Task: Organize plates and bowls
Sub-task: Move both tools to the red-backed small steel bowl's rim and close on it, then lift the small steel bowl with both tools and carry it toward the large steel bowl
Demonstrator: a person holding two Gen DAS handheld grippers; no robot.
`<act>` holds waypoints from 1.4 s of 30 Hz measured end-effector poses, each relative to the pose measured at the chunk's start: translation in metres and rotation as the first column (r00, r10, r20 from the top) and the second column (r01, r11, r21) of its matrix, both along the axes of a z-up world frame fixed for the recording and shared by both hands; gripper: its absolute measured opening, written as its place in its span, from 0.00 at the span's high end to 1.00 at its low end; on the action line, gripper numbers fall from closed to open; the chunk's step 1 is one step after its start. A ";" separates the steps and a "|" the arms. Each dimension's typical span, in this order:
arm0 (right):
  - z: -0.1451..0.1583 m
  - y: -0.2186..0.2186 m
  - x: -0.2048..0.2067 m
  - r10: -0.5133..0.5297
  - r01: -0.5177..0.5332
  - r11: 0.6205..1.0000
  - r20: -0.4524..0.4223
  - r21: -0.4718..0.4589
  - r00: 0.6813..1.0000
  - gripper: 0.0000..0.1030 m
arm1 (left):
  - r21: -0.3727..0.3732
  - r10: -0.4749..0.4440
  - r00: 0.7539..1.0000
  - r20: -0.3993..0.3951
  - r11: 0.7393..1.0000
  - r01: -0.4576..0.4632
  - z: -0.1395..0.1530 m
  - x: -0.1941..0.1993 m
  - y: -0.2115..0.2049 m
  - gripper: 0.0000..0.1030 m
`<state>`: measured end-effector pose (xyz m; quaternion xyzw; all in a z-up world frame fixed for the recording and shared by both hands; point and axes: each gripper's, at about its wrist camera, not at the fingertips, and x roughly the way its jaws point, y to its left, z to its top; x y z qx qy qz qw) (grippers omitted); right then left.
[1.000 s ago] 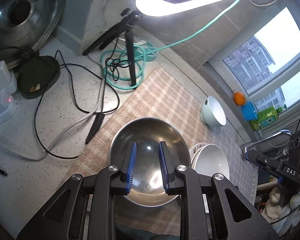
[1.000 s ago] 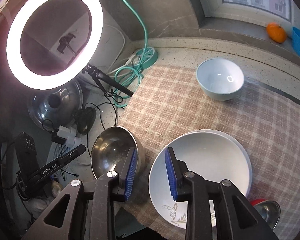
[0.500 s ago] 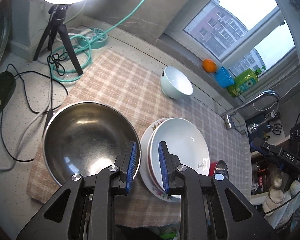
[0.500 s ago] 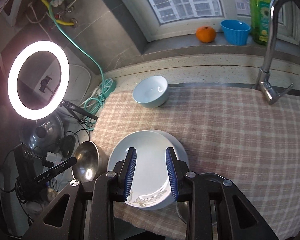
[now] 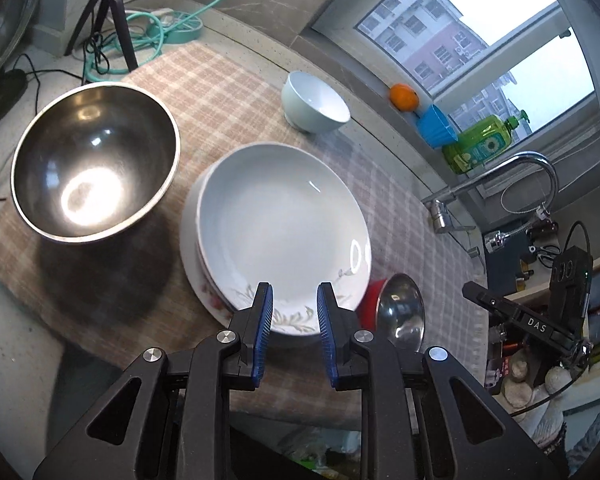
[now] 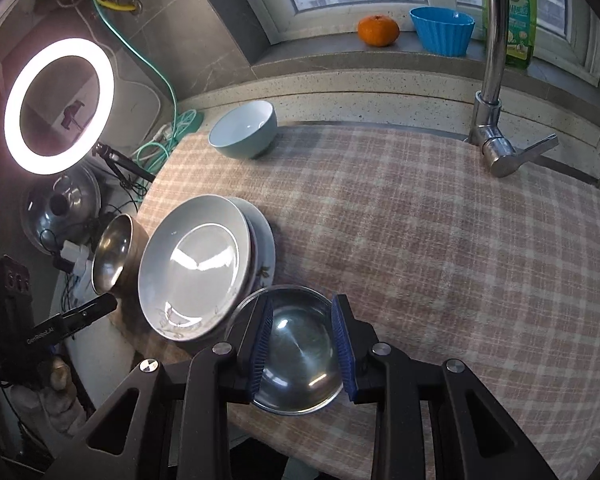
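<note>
Nearest thing in the left wrist view is the left gripper (image 5: pixel 292 320), jaws parted a little with nothing between them, hanging over the near rim of the plate stack (image 5: pixel 280 232), which sits mid-cloth (image 5: pixel 228 92) on the counter. The top plate is deep and white with a leafy print, and two more rims poke out underneath. Tucked against the stack's right edge is a small steel bowl (image 5: pixel 402 318) with something red (image 5: pixel 374 296) under it, can't tell what. The right gripper (image 6: pixel 302 338) is over that same small steel bowl (image 6: pixel 298 346), jaws wider and straddling it, not touching as far as I can see. Left of the plates, the big steel bowl (image 5: pixel 94 160) is right up beside them, so that side is crowded. Further back the pale blue bowl (image 5: pixel 314 102) stands alone near the cloth's far edge. Behind that, the sill has an orange (image 6: pixel 378 30), a blue cup (image 6: pixel 442 30) and a green soap bottle (image 5: pixel 480 144). Only the right view gets the lit ring light (image 6: pixel 58 106) and the pot lid (image 6: pixel 62 210) below it; the tap (image 6: pixel 494 80) rises right in front there. The left view gets the tripod legs (image 5: pixel 112 4) and teal hose (image 5: pixel 160 36) instead.
</note>
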<state>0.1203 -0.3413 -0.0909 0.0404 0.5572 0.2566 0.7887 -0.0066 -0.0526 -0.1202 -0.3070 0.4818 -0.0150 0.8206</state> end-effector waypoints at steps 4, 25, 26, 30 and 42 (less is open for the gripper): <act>-0.012 -0.011 -0.001 0.044 -0.044 0.999 -0.018 0.011 0.999 0.73 | -0.019 0.007 1.000 -0.013 1.000 -0.007 -0.007 -0.006 -0.031 0.80; -0.063 -0.020 0.013 0.122 -0.115 0.991 -0.113 0.066 0.986 0.73 | 0.009 -0.076 0.992 -0.099 0.997 0.078 -0.030 0.025 -0.103 0.80; -0.064 -0.019 0.013 0.124 -0.118 0.991 -0.113 0.062 0.986 0.73 | 0.017 -0.079 0.991 -0.104 0.997 0.081 -0.030 0.026 -0.104 0.80; -0.069 -0.017 0.015 0.131 -0.124 0.991 -0.128 0.056 0.983 0.74 | 0.023 -0.087 0.990 -0.109 0.996 0.090 -0.033 0.030 -0.105 0.80; -0.080 -0.010 0.012 0.143 -0.135 0.989 -0.168 0.059 0.975 0.84 | 0.036 -0.107 0.986 -0.130 0.993 0.112 -0.040 0.034 -0.111 0.82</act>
